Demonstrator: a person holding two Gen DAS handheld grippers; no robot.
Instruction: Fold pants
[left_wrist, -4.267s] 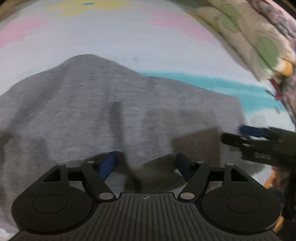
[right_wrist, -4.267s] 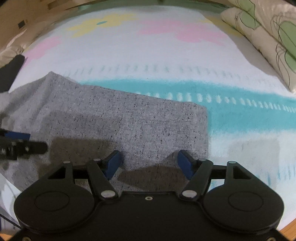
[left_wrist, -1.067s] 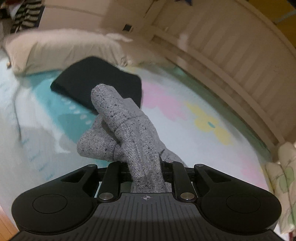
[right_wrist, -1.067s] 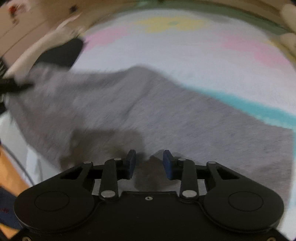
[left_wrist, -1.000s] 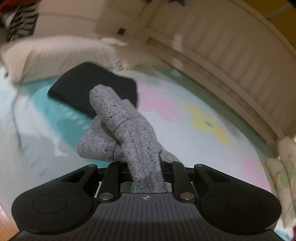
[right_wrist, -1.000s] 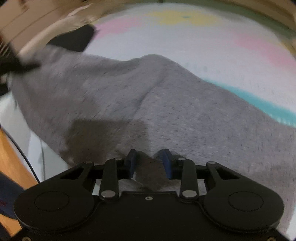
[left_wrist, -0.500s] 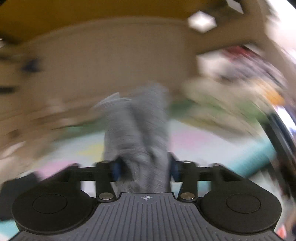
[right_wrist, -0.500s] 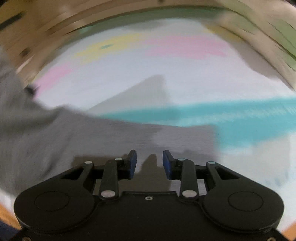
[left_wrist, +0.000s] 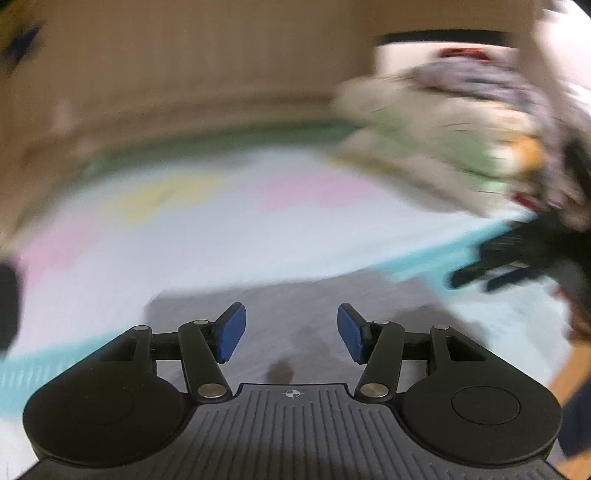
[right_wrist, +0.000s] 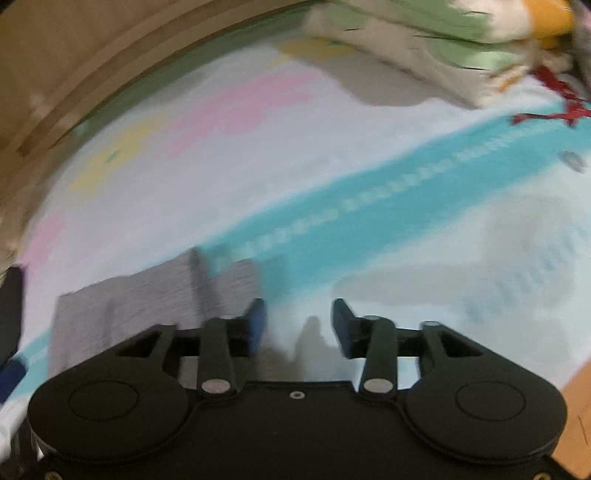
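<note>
Near the bed's front edge the grey pants (left_wrist: 314, 295) lie folded on the sheet (left_wrist: 192, 236). Your left tongs (left_wrist: 290, 332) stand released, your right tongs (right_wrist: 295, 326) just opened, both empty. Soft, limp knit: pinch doubled corners.

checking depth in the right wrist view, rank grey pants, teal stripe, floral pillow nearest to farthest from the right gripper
1. Grey pants: just ahead and left of the right gripper, lying on the bedsheet.
2. Teal stripe: a diagonal band beyond the pants.
3. Floral pillow: farthest, at the top right.
</note>
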